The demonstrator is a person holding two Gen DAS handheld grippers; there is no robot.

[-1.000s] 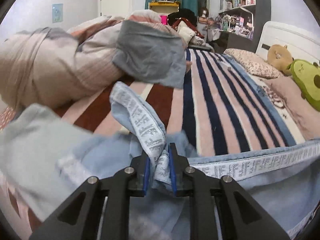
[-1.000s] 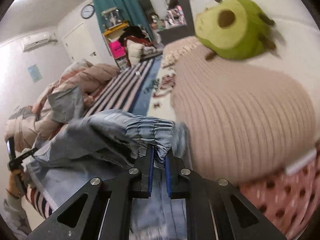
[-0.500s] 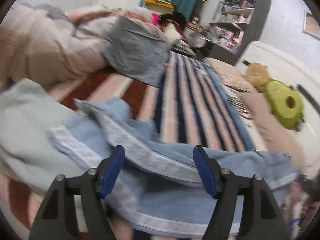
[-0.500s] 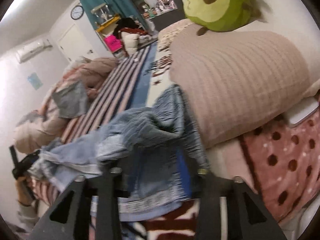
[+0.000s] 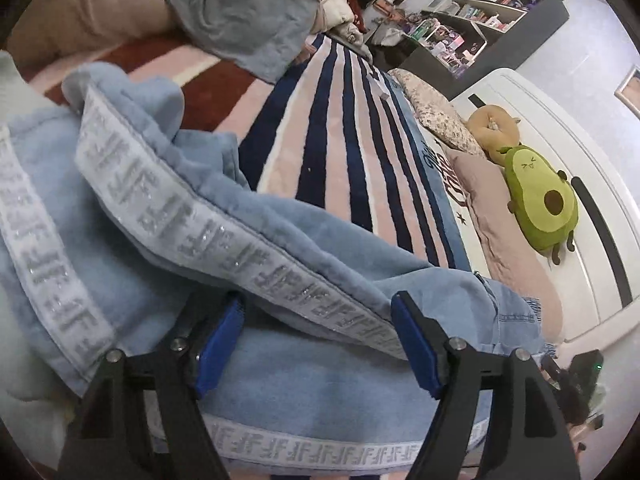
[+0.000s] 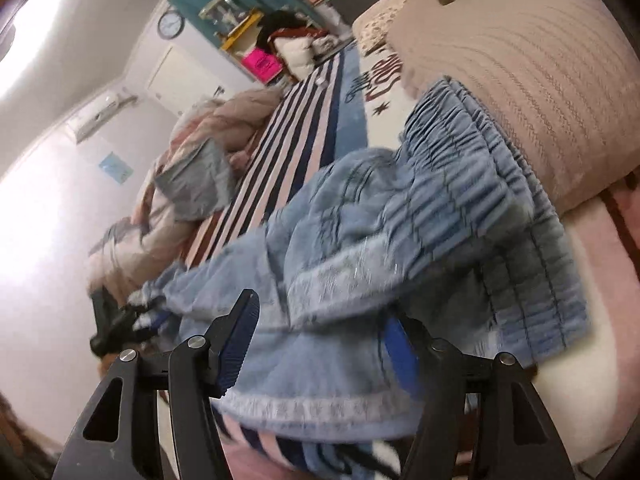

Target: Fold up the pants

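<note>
A: Pants lie on the bed; left gripper and right gripper opening, denim loose between fingers.
B: Lift clear, then smooth fold.

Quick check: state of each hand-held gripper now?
Left hand-held gripper: jaws opening, pants released, lying between them.
Right hand-held gripper: jaws opening, pants released.

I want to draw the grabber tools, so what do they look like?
The left gripper and the right gripper look alike: each has two black angular arms with triangular cut-outs and round silver bolts. The jaws carry flat, bright blue pads with fine ridges.
</note>
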